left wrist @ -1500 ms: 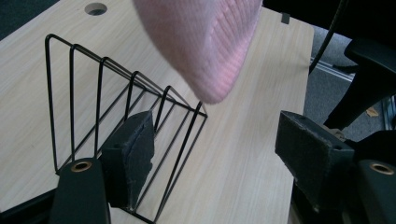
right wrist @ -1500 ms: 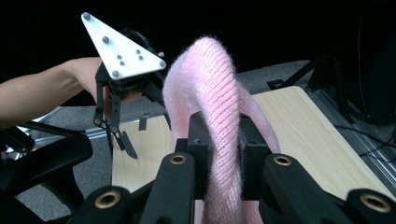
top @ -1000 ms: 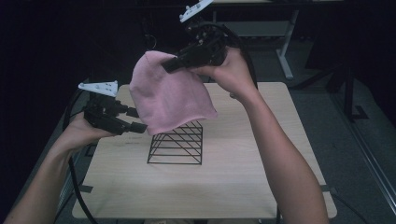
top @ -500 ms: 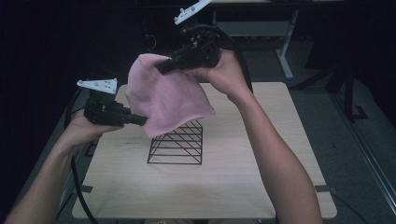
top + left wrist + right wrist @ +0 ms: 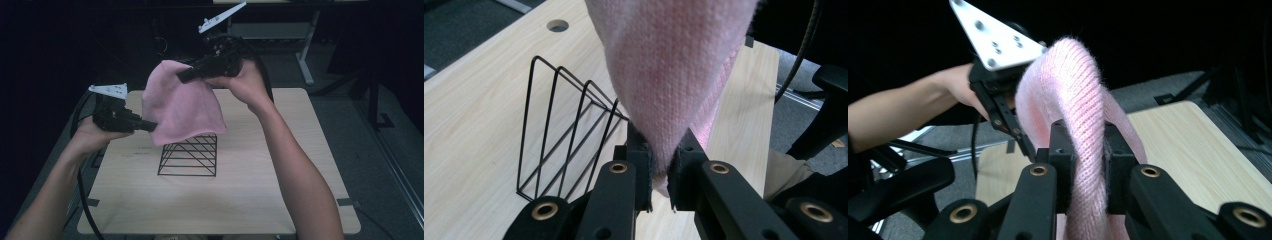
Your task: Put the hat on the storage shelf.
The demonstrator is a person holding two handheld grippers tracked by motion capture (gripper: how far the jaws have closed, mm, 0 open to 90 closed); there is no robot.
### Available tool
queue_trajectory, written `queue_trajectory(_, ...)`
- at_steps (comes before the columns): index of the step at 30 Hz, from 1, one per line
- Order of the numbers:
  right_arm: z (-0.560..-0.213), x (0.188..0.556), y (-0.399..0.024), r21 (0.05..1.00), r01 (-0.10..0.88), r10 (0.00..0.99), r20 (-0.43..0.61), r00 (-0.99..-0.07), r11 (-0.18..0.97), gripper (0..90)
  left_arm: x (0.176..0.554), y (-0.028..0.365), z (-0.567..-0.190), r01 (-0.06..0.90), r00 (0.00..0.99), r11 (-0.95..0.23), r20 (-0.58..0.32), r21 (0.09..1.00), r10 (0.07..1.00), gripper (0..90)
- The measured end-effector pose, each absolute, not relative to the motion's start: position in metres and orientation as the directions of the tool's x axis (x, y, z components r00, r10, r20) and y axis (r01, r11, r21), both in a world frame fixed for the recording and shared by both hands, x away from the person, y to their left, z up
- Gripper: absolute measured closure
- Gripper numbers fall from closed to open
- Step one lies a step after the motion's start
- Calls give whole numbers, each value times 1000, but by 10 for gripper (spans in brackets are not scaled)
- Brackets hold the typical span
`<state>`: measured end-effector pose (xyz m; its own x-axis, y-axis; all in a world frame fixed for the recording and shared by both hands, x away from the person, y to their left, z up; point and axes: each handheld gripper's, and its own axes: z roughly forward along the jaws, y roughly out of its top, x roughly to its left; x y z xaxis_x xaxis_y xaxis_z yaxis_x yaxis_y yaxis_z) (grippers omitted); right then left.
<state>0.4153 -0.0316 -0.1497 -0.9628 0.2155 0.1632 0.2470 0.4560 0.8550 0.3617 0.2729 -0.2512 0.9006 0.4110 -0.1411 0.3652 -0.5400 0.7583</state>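
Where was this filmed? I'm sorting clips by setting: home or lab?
Likely a lab or test room: a bare wooden table with a cable hole, dark surroundings, another desk's metal legs behind, and a camera-rigged handheld tool.

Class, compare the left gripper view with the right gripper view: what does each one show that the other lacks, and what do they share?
The left gripper view alone has the black wire rack standing on the table, with a round hole in the tabletop, and the left hand-held gripper with its jaws just closed on the lower edge of the pink knitted cloth. The right gripper view alone has the right hand-held gripper pinching a folded ridge of the cloth, the grey three-cornered plate and the person's forearm. Both share the pink cloth and the pale wooden tabletop.
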Motion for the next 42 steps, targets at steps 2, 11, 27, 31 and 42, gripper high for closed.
queue_trajectory(2, -156, 418, -33, 850, 258, 226, 170, -959, 460, 791, 363, 273, -253, 369, 898, -547, -137, 752, 418, 826)
queue_trajectory(11, -174, 427, -40, 849, 303, 247, 211, -946, 434, 790, 370, 267, -260, 377, 889, -578, -108, 724, 444, 825)
queue_trajectory(27, -196, 430, -53, 848, 325, 260, 231, -938, 418, 787, 382, 261, -272, 408, 868, -579, -102, 706, 487, 822)
queue_trajectory(31, -200, 428, -57, 851, 324, 263, 229, -937, 414, 787, 384, 257, -276, 412, 866, -582, -103, 701, 490, 823)
queue_trajectory(42, -214, 427, -61, 848, 343, 244, 262, -934, 404, 782, 381, 252, -282, 408, 870, -614, -83, 676, 487, 823)
